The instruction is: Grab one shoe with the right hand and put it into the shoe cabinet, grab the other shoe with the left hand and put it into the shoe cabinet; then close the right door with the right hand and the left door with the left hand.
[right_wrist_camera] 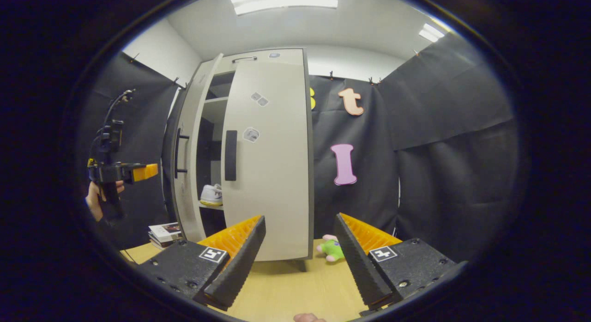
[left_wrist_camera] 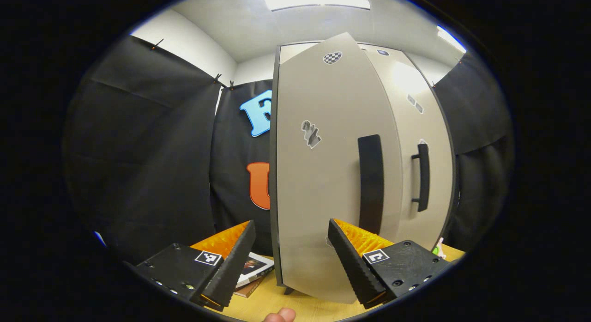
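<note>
- Left gripper (left_wrist_camera: pixel 291 259): I am holding it with its jaws standing wide and nothing between them, facing the shoe cabinet (left_wrist_camera: pixel 406 82) from close up; a fingertip (left_wrist_camera: pixel 280 315) is showing at the bottom edge of the left gripper view.
- Left door (left_wrist_camera: pixel 323 174): it is standing ajar, swung out towards the camera, with its black handle (left_wrist_camera: pixel 370 183) lying just above the gripper's right finger. I cannot tell whether either finger is touching the door.
- Right door (left_wrist_camera: pixel 427 142): it is lying behind the left door's edge, its own bar handle (left_wrist_camera: pixel 422 176) facing outward.
- Right gripper (right_wrist_camera: pixel 300 262): I am holding it back from the cabinet, above the wooden table (right_wrist_camera: pixel 286 285), jaws spread wide and gripping nothing.
- Shoe (right_wrist_camera: pixel 212 195): a white shoe is sitting on a shelf inside the cabinet, seen in the right gripper view through the gap between the two doors.
- A hand (right_wrist_camera: pixel 94 199) is gripping the left gripper at the left of the right gripper view, just beside the left door's outer face.
- A stack of books (right_wrist_camera: pixel 165 234) is lying on the table beside the cabinet's left foot; a green plush toy (right_wrist_camera: pixel 333 249) is lying by its right side.
</note>
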`<action>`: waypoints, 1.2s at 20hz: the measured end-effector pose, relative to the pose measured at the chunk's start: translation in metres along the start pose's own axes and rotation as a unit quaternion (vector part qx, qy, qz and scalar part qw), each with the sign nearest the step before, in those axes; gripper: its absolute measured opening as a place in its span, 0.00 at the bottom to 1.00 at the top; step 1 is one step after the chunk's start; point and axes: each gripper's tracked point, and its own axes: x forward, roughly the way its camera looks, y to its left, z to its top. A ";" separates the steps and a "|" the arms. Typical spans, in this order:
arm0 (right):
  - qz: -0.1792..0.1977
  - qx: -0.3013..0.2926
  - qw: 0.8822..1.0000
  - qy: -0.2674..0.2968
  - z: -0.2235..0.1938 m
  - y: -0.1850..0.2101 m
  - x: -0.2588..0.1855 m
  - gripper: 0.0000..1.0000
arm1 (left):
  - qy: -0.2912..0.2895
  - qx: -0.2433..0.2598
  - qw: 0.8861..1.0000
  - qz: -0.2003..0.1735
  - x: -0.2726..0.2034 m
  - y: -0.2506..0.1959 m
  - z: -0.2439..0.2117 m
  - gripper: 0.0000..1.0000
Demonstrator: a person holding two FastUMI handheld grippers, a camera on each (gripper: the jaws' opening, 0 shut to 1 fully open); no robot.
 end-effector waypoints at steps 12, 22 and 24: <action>0.055 0.012 0.998 0.011 -0.007 0.054 -0.011 0.97 | 0.053 -0.054 0.995 -0.072 -0.098 -0.065 -0.055 0.96; 0.054 0.004 0.999 -0.004 -0.016 0.056 -0.032 0.98 | 0.026 -0.036 0.995 -0.091 -0.123 -0.091 -0.054 0.94; 0.055 0.006 0.998 0.002 -0.020 0.059 -0.033 0.97 | 0.027 -0.028 0.995 -0.093 -0.124 -0.092 -0.057 0.94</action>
